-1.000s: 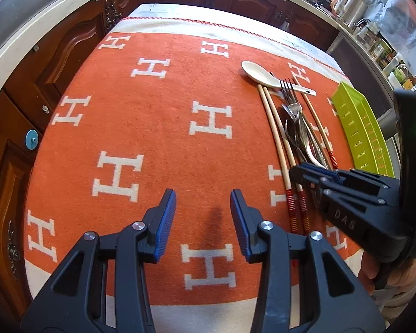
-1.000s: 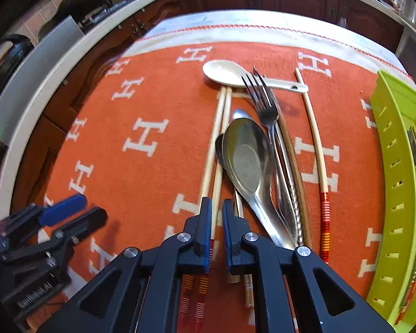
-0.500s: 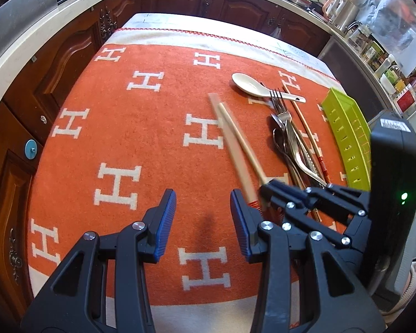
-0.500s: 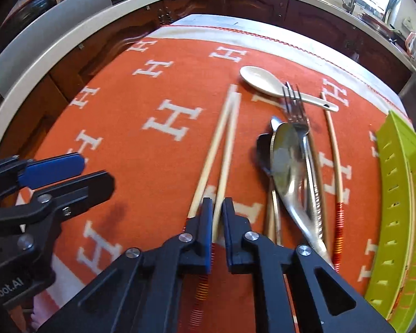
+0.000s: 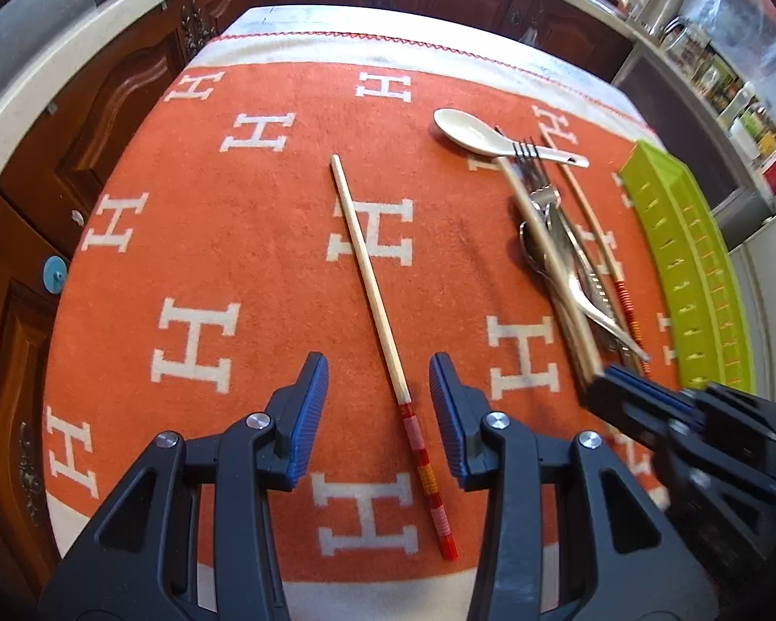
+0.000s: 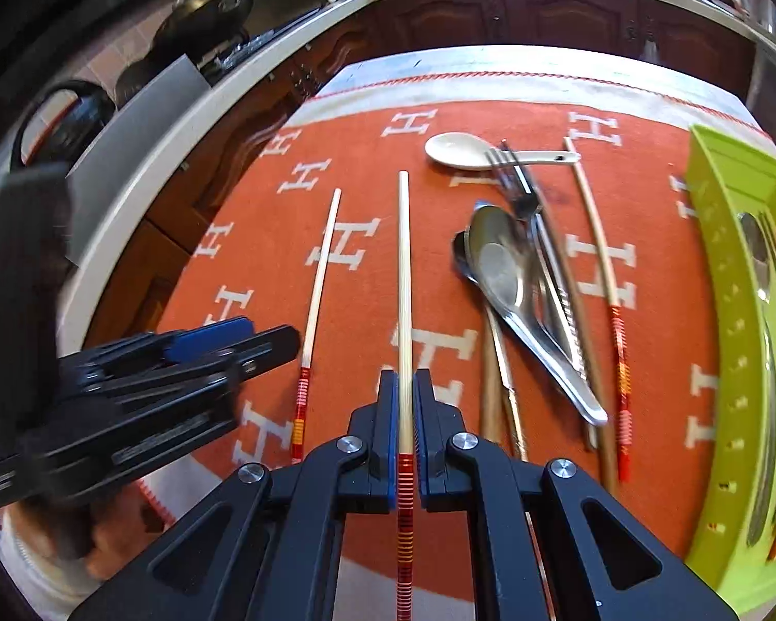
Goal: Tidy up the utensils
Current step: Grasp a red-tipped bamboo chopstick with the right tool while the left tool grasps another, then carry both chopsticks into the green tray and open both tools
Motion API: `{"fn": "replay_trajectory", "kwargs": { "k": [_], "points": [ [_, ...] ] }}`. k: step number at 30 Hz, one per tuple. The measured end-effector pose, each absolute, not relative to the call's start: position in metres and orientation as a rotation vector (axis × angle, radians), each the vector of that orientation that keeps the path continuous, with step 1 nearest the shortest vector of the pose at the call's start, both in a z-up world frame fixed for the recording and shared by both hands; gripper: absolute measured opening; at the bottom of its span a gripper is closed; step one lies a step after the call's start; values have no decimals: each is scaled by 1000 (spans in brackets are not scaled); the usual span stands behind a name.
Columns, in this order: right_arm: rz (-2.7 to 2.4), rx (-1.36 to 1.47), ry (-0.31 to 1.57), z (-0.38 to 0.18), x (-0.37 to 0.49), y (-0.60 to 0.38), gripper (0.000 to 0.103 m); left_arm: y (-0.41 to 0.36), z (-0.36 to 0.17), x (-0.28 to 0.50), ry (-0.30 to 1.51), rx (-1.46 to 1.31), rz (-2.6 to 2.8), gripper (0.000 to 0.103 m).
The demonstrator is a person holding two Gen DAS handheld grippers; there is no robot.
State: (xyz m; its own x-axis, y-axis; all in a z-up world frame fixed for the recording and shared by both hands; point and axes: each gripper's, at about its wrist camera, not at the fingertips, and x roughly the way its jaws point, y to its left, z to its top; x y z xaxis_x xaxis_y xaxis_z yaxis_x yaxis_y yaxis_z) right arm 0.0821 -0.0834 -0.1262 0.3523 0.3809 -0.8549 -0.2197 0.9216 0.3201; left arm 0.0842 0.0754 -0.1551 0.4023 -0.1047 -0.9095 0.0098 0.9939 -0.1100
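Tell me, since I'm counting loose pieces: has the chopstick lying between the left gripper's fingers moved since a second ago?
Yes. The chopstick lay beside the metal spoons; now it lies apart, left of them.

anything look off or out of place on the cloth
One chopstick lies alone mid-cloth between the open left gripper's fingers, split from its mate, which the right gripper holds.

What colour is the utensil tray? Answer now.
Lime green tray, best seen in the right wrist view.
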Motion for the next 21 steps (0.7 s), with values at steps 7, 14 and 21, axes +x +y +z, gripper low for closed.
{"fn": "replay_trajectory", "kwargs": {
  "k": [7,14,21],
  "points": [
    [392,201,1129,-122,68,-105,4,58,-172,91,1147,-2,7,3],
    [378,258,1093,-111,57,-130,4,59,-159,86,1173,-78,-21,3],
    [294,343,1068,-101,49,-180,5,25,-114,74,1125,-100,-154,3]
  ]
}}
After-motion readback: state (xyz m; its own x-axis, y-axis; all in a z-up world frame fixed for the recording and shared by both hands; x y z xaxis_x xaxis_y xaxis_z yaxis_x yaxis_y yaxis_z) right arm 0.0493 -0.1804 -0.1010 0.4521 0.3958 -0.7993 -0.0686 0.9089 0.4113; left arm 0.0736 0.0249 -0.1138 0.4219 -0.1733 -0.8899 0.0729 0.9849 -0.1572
